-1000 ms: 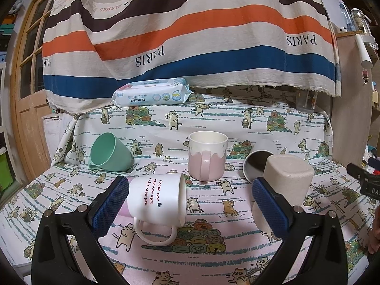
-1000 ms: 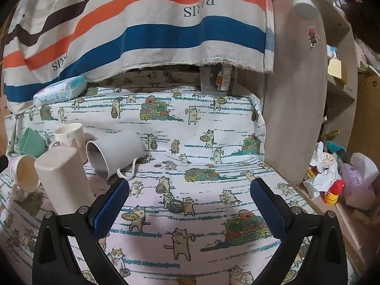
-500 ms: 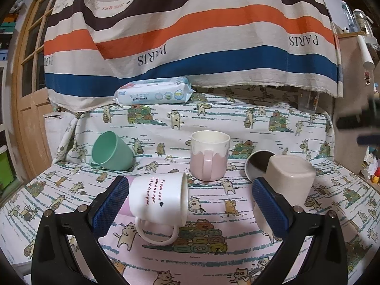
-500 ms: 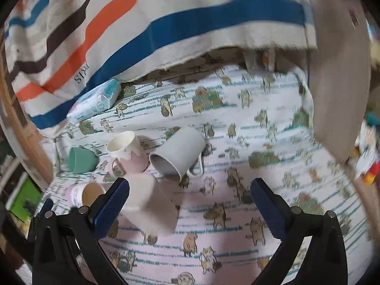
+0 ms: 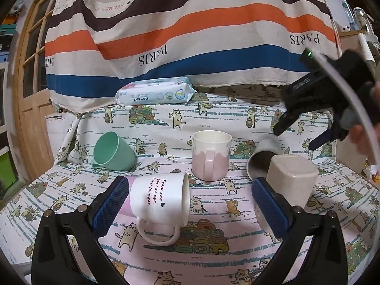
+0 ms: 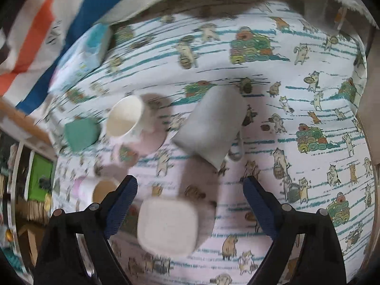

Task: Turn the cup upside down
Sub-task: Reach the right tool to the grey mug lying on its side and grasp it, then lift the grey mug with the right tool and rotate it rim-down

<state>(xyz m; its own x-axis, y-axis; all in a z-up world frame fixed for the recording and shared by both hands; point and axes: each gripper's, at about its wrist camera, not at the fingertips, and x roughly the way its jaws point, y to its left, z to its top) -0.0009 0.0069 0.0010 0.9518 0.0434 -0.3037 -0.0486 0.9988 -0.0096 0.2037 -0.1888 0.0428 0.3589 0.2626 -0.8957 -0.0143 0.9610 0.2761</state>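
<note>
Several cups sit on a cat-print cloth. A white mug with red writing lies on its side between my left gripper's open fingers. A pink-and-white mug stands upright behind it. A grey mug lies on its side. A beige square cup stands upside down, right below my open right gripper, which looks down from above. The right gripper also shows in the left wrist view, raised at the right. A green cup lies tilted at the left.
A pack of baby wipes lies at the back against a striped hanging cloth. A wooden door stands at the left, a cabinet side at the right.
My right gripper has risen and tipped downward, moving left until it looks down over the beige cup and grey mug. The left gripper has barely moved.
</note>
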